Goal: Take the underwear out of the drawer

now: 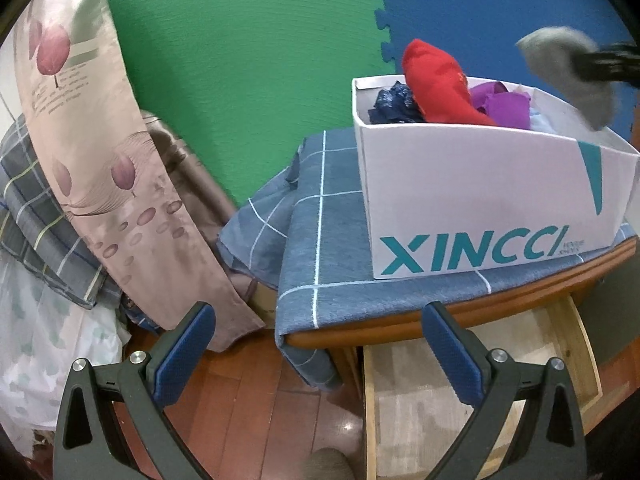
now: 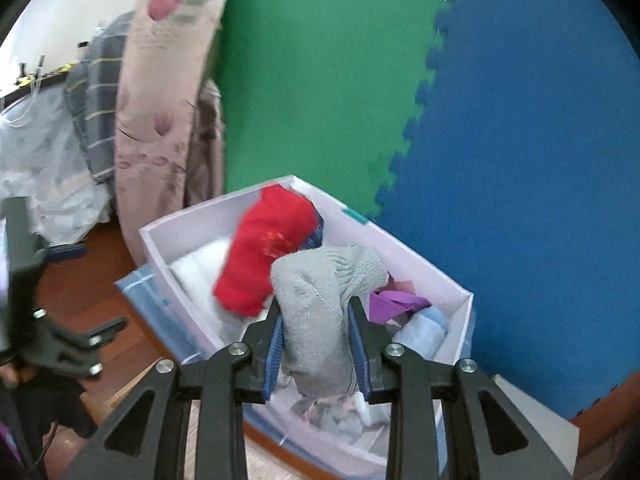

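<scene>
My right gripper (image 2: 316,320) is shut on a grey knitted garment (image 2: 320,304) and holds it above the white XINCCI box (image 2: 416,252). The same grey garment (image 1: 568,72) shows in the left wrist view, hanging over the box's right end (image 1: 480,196). A red garment (image 1: 436,84) sticks up out of the box, with dark blue (image 1: 394,104) and purple (image 1: 504,108) pieces beside it. My left gripper (image 1: 318,332) is open and empty, low in front of the cabinet. The wooden drawer (image 1: 472,396) stands pulled out below it; its floor shows nothing on it.
The box sits on a blue checked cloth (image 1: 320,240) over a wooden cabinet (image 1: 440,320). A pink flowered curtain (image 1: 100,168) and bedding (image 1: 32,320) are at the left. Green (image 1: 240,60) and blue (image 1: 480,8) foam mats cover the wall. Wooden floor (image 1: 260,400) lies below.
</scene>
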Demonstrator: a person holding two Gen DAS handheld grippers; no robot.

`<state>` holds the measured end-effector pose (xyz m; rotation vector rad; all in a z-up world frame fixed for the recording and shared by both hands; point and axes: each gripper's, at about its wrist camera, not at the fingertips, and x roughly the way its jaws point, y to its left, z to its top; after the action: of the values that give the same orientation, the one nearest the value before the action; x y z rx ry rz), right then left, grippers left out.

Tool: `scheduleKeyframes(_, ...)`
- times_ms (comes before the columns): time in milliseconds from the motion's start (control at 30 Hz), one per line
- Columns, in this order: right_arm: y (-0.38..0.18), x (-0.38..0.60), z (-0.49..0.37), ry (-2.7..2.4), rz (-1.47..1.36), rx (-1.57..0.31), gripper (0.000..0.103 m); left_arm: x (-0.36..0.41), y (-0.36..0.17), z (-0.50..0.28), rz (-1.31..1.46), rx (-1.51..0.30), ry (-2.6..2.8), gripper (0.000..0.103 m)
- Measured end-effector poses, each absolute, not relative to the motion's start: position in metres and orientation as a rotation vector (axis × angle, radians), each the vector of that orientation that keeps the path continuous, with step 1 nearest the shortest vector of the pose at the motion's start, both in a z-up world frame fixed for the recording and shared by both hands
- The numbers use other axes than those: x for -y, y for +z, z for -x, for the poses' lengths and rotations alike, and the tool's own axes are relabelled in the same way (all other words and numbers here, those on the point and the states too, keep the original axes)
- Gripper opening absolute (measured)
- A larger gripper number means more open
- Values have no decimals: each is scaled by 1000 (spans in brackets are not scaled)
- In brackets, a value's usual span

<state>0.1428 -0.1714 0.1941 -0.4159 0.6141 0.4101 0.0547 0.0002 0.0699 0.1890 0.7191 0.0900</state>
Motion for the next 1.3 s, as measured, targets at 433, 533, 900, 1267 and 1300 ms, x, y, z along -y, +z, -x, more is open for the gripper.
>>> scheduleKeyframes(433, 135, 166, -195, 366, 239, -731, 39, 7, 65, -59, -200, -744, 56, 103)
scheduleKeyframes(533, 133, 167, -191, 362, 224, -725, 41, 12, 66, -58, -211, -740, 47, 103)
scheduleKeyframes(900, 163, 194, -145, 441, 67, -543, 60, 25, 67, -59, -215, -734, 2, 103)
scheduleKeyframes(1267, 165, 233, -12, 327, -102, -310, 68, 46, 72, -53, -216, -700, -45, 103)
scheduleKeyframes(1300, 163, 238, 3, 284, -135, -288, 76, 49, 74, -50, -220, -687, -50, 103)
